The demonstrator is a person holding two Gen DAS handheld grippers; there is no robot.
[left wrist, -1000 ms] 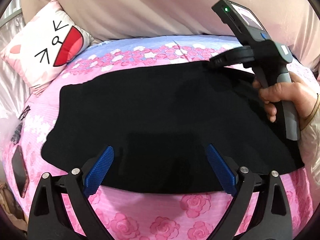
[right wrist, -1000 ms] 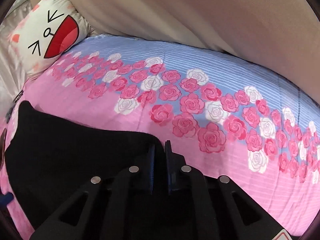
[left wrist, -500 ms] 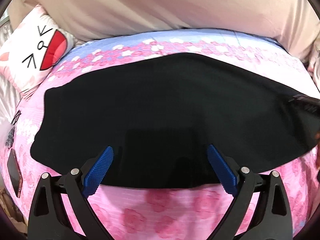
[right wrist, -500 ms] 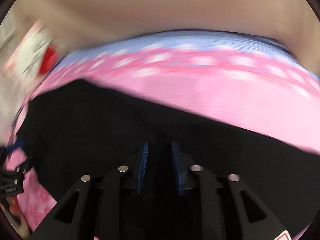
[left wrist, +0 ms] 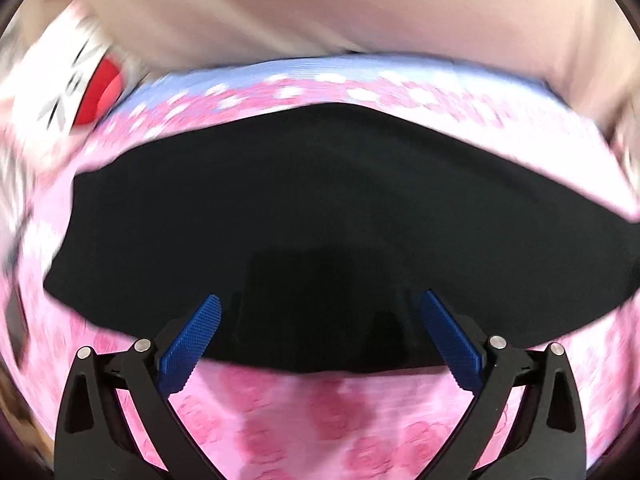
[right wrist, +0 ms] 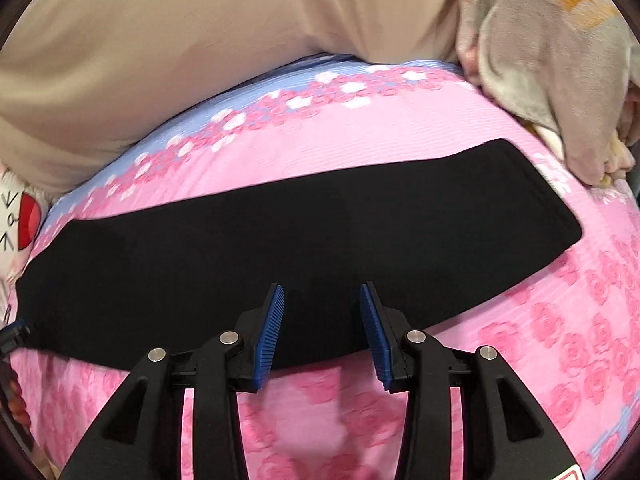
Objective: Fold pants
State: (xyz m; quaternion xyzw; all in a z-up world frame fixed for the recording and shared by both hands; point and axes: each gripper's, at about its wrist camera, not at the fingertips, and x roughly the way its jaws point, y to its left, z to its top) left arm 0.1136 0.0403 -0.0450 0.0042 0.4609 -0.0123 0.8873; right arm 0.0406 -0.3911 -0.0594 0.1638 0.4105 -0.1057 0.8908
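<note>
The black pants (left wrist: 320,208) lie flat as one long band across the pink rose bedspread (left wrist: 312,420); they also show in the right wrist view (right wrist: 304,232). My left gripper (left wrist: 320,312) is open and empty, its blue pads wide apart above the near edge of the pants. My right gripper (right wrist: 322,300) is open and empty, over the near edge at the middle of the band. The tip of the left gripper shows at the far left of the right wrist view (right wrist: 12,336).
A white cartoon-face pillow (left wrist: 76,80) sits at the back left. A beige cover (right wrist: 200,48) lies behind the bed. A grey plush blanket (right wrist: 552,64) is bunched at the back right, close to the right end of the pants.
My right gripper let go of the far pants edge, opened and drew back toward the near edge. The left view shifted slightly and is blurred. The right gripper has left the left view.
</note>
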